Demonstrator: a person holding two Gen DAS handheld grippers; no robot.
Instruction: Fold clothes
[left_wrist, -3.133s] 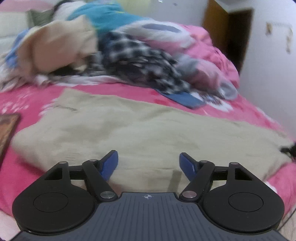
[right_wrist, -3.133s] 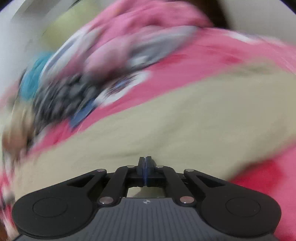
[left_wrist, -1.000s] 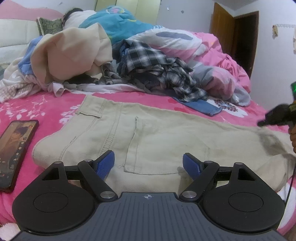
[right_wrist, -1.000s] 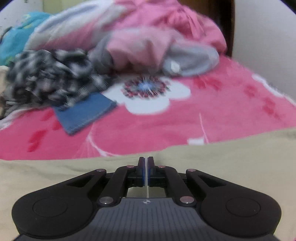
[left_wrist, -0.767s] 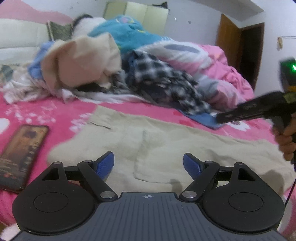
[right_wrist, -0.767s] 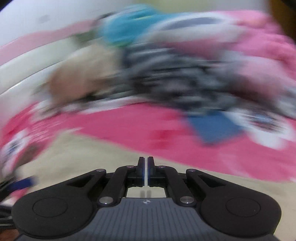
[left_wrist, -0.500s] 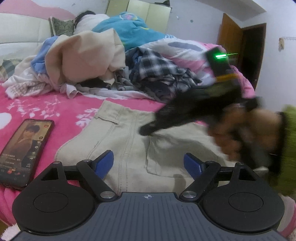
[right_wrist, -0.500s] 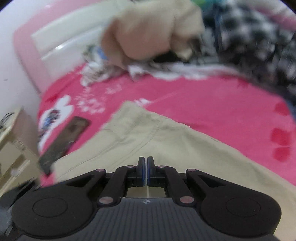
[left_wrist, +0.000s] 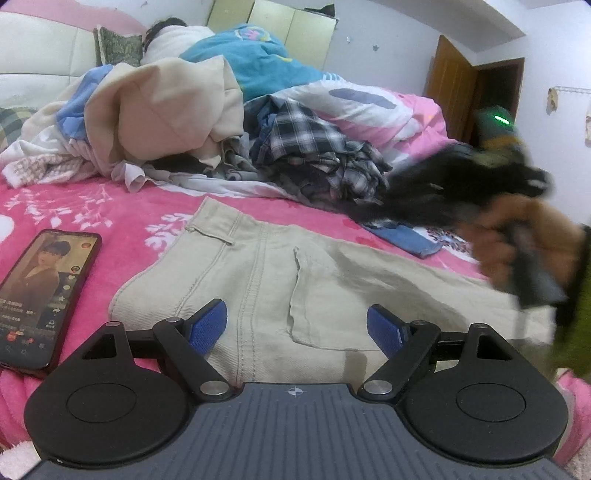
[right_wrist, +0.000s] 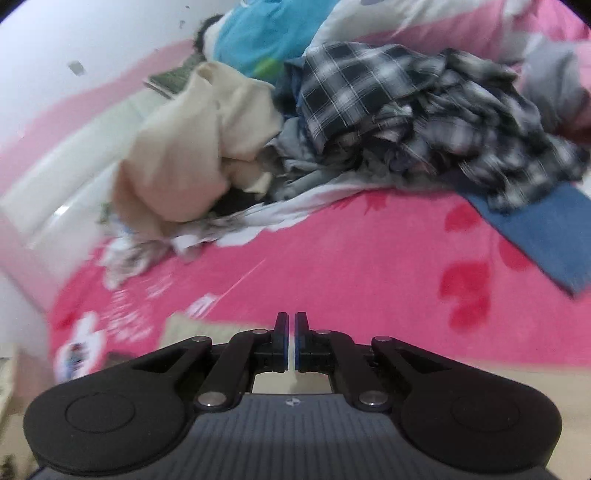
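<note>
- My left gripper (left_wrist: 297, 328) stands wide open with nothing between its blue pads (left_wrist: 207, 325); it hovers low over the near edge of the beige trousers (left_wrist: 325, 280).
- The beige trousers lie flat on the pink bedspread (left_wrist: 74, 206), waistband toward the phone (left_wrist: 40, 295), back pocket up.
- My right gripper (right_wrist: 290, 345) has its jaws closed together and holds nothing; in the left wrist view it appears blurred, gripped by my right hand (left_wrist: 524, 247), above the trouser legs.
- A pile of unfolded clothes, including a plaid shirt (left_wrist: 317, 147), lies beyond the trousers.
</note>
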